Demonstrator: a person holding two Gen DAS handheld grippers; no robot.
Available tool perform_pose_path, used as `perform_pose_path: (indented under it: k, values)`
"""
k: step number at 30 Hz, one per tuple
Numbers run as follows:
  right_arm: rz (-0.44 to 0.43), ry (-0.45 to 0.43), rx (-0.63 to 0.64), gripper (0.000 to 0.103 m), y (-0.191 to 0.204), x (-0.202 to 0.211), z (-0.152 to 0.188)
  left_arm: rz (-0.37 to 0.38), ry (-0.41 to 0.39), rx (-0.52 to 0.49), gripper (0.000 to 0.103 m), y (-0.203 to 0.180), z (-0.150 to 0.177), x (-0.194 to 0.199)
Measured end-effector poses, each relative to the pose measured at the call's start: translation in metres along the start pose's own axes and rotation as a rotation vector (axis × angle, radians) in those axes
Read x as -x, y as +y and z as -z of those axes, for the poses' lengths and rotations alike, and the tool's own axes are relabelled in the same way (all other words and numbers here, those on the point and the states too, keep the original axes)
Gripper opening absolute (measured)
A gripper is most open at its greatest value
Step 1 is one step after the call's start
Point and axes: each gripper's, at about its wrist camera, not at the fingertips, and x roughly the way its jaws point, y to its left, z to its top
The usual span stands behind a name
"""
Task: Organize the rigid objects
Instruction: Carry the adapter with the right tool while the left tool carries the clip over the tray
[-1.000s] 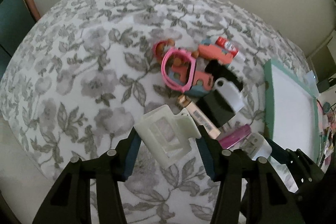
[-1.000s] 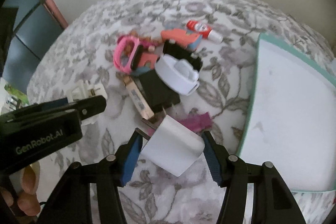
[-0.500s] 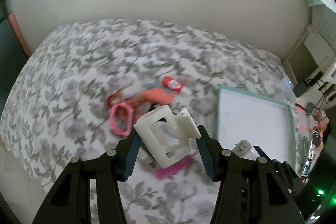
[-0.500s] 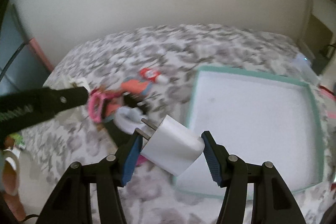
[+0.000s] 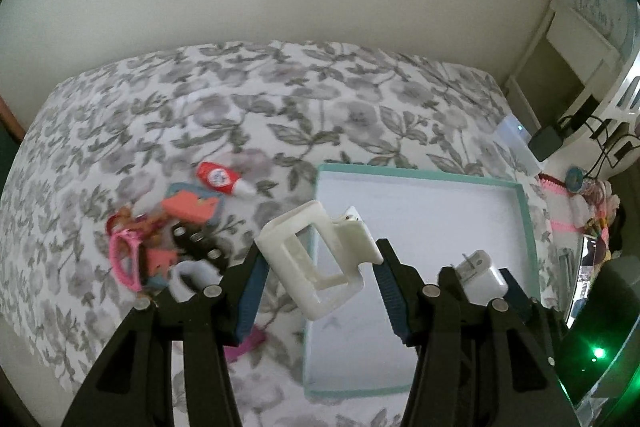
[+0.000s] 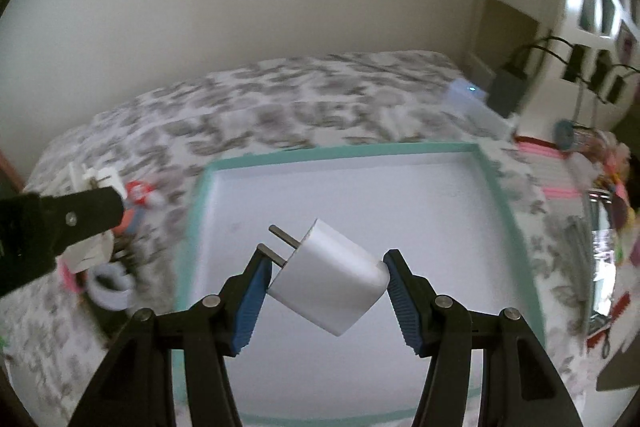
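Gripping a white charger (image 6: 330,281) over the tray (image 6: 496,183), the right gripper (image 6: 326,293) holds only its corners, so it could twist loose. The left gripper (image 5: 318,277) clamps a white bracket (image 5: 316,257) at the tray's left edge. A second ago both hung low by the pile (image 5: 176,231).
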Motion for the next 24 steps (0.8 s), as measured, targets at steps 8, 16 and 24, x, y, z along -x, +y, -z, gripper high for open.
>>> perform_pose_path:
  k: [8, 16, 24]
  values:
    - [0.094, -0.008, -0.023, 0.061, -0.03, -0.02, -0.015, 0.0, 0.043, -0.006, 0.055, -0.024, -0.014, -0.041]
    - [0.13, 0.004, -0.027, 0.061, -0.041, -0.038, -0.024, -0.001, 0.063, -0.013, 0.055, -0.035, -0.021, -0.069]
    - [0.134, 0.013, -0.033, 0.061, -0.045, -0.047, -0.025, 0.002, 0.085, -0.005, 0.056, -0.037, -0.017, -0.085]
